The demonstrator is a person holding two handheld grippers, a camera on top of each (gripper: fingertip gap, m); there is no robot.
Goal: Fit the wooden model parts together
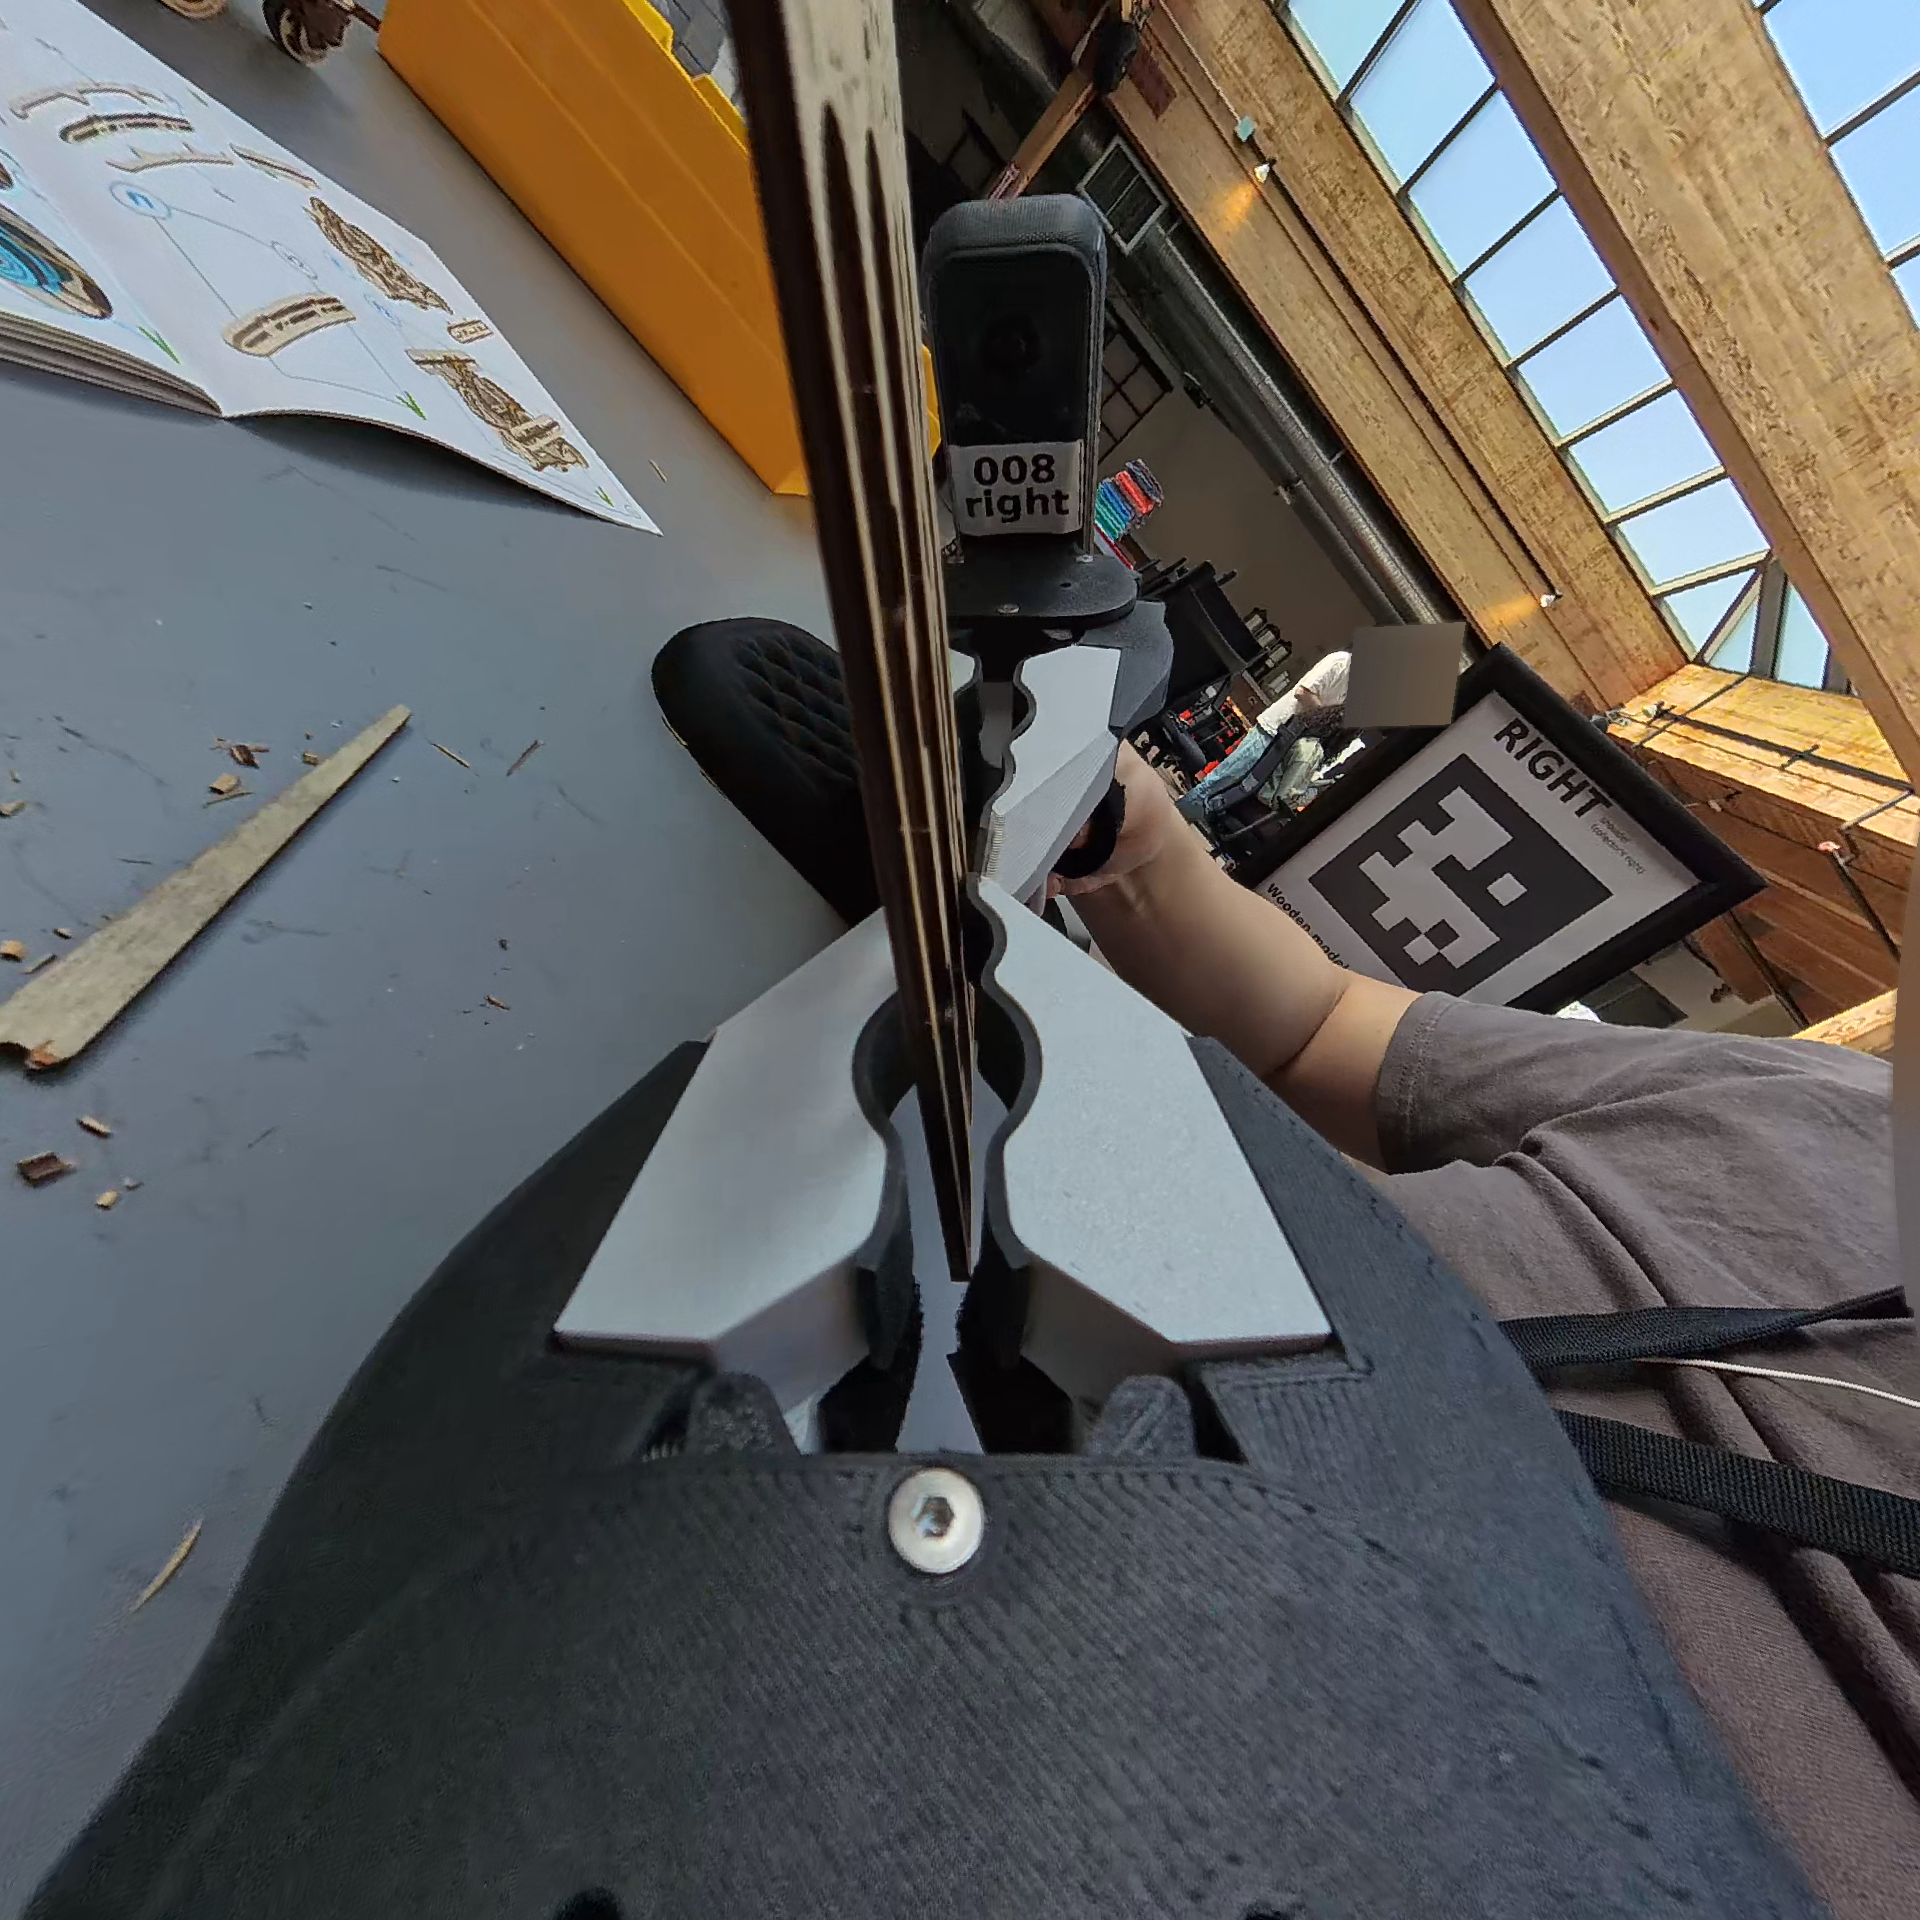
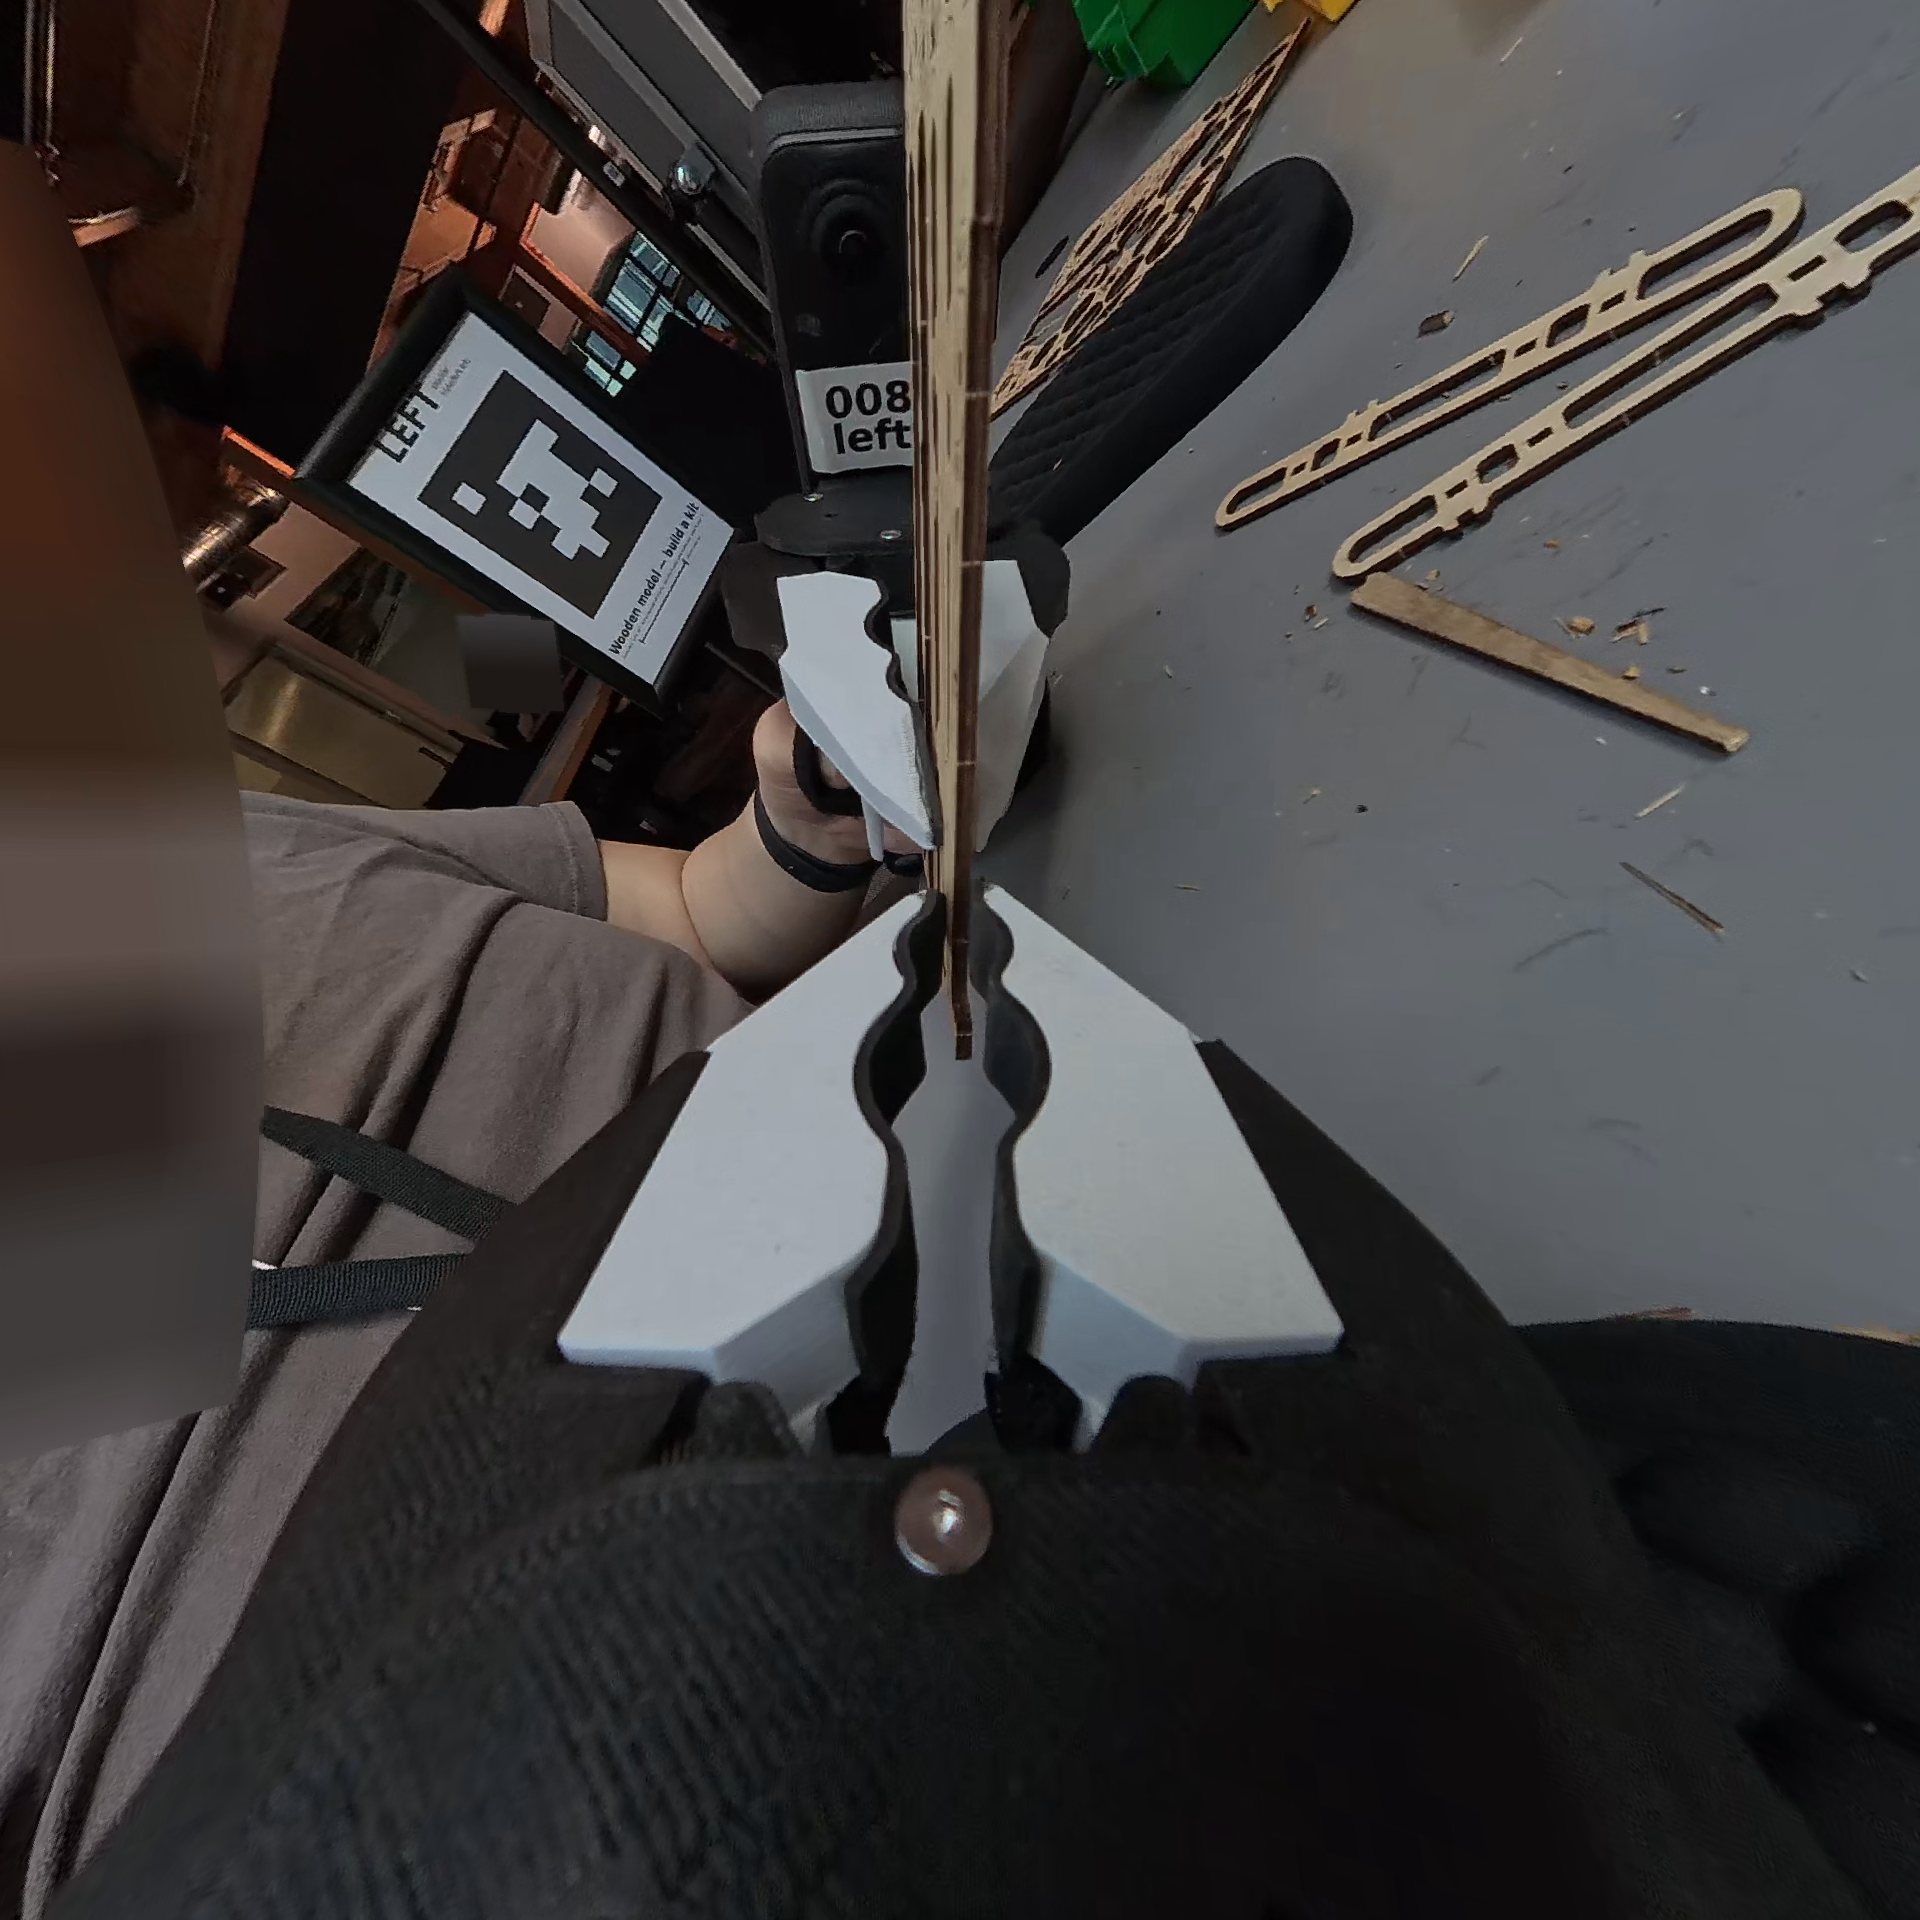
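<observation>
Both grippers pinch one wooden sheet, edge-on, top cropped.

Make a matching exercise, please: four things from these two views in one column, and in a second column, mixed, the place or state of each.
Things
1. wooden sheet
2. instruction booklet
3. two slotted wooden strips
4. yellow bin

Places or states
A. lying side by side on the grey table
B. standing behind the open booklet
C. held on edge between both tongs
D. lying open, pages up

Pairs: 1-C, 2-D, 3-A, 4-B

The left tongs and the right tongs each clamp the sheet from opposite ends.
</observation>
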